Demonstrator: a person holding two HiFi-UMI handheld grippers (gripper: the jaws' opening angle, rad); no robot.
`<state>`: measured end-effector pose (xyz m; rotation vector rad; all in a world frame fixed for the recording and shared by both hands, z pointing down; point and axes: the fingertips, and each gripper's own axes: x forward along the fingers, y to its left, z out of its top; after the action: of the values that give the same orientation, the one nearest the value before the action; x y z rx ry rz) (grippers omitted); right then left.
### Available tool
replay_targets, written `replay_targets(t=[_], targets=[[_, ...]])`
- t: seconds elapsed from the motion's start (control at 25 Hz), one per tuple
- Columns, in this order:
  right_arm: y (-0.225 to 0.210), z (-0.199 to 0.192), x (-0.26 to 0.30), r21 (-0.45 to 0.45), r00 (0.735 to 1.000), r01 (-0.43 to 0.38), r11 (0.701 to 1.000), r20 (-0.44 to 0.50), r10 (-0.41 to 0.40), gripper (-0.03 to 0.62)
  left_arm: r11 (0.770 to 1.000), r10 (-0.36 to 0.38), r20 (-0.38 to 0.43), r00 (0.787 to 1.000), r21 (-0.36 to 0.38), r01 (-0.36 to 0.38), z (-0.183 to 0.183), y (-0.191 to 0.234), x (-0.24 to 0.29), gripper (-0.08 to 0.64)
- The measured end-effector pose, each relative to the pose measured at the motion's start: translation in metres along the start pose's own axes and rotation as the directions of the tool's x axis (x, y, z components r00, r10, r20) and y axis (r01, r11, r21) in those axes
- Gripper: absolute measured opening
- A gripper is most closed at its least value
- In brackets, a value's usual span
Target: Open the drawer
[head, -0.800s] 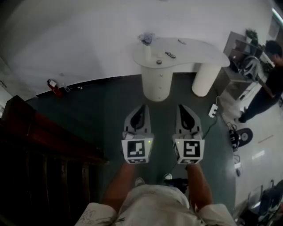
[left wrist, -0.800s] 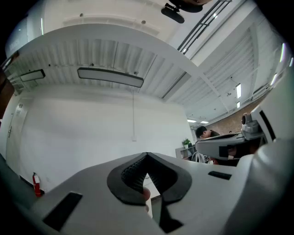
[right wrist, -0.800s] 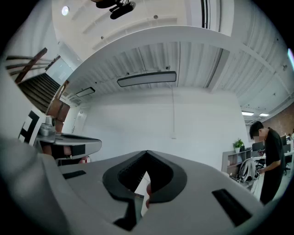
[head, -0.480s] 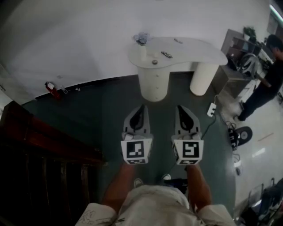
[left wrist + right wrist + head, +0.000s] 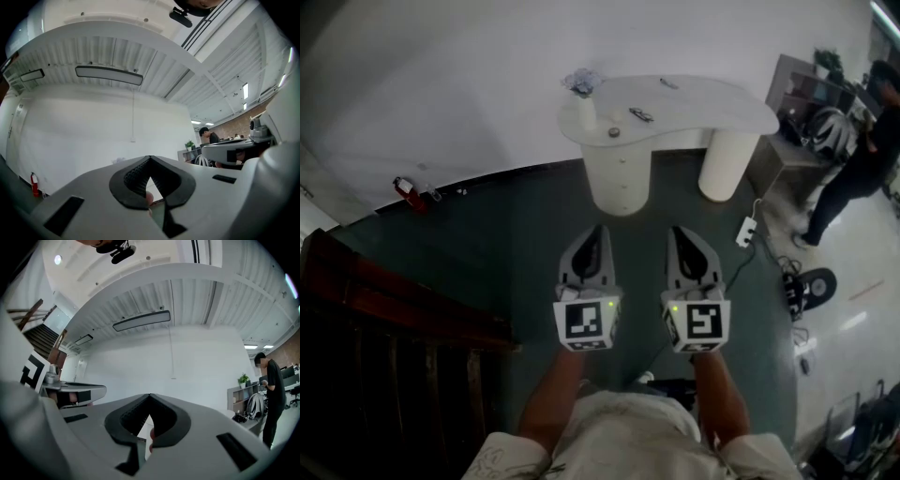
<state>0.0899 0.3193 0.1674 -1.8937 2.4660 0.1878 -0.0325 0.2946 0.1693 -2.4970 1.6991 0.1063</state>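
Observation:
A white desk (image 5: 703,98) stands against the far wall on a round white pedestal (image 5: 619,178) with small drawer knobs down its front. In the head view my left gripper (image 5: 598,231) and right gripper (image 5: 678,231) are held side by side over the dark green floor. They point at the pedestal and stay well short of it. Both are shut with nothing between the jaws. In the left gripper view the left gripper (image 5: 150,158) has its jaws meeting at the tip. The right gripper (image 5: 150,395) looks the same in the right gripper view.
A second white desk leg (image 5: 722,164) stands right of the pedestal. Small items (image 5: 640,114) and a vase (image 5: 581,86) sit on the desk. A dark wooden stair rail (image 5: 384,309) fills the left. A power strip (image 5: 747,232), cables and a person (image 5: 862,159) are at right.
In the head view the desk has drifted left and slightly up. Both grippers keep their places side by side and stay shut.

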Motion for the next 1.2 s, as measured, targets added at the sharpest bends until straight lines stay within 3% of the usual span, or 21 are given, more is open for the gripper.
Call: replay_targets(t=[0.28,0.52,0.8,1.2], targets=[[-0.038,-0.009,0.004,0.051,1.0,-0.013,0.999,0.019,0.012,0.005,0.999,0.037,-0.014,0.999,0.006,-0.037,-0.006,-0.022,0.018,0.002],[-0.043,-0.025,0.034,0.054,1.0,-0.027,0.998,-0.002,0.027,0.005,0.999,0.047,-0.032,0.998,-0.003,-0.047,-0.021,-0.012,0.041,0.002],[-0.037,-0.036,0.094,0.016,0.999,-0.022,1.0,-0.023,0.022,0.005,0.999,0.043,-0.007,0.999,-0.023,-0.043,-0.038,0.027,0.09,0.002],[-0.032,-0.044,0.222,-0.033,0.999,0.026,0.999,-0.034,-0.027,0.005,0.999,0.019,0.01,1.0,-0.03,-0.019,-0.051,0.113,0.188,0.002]])
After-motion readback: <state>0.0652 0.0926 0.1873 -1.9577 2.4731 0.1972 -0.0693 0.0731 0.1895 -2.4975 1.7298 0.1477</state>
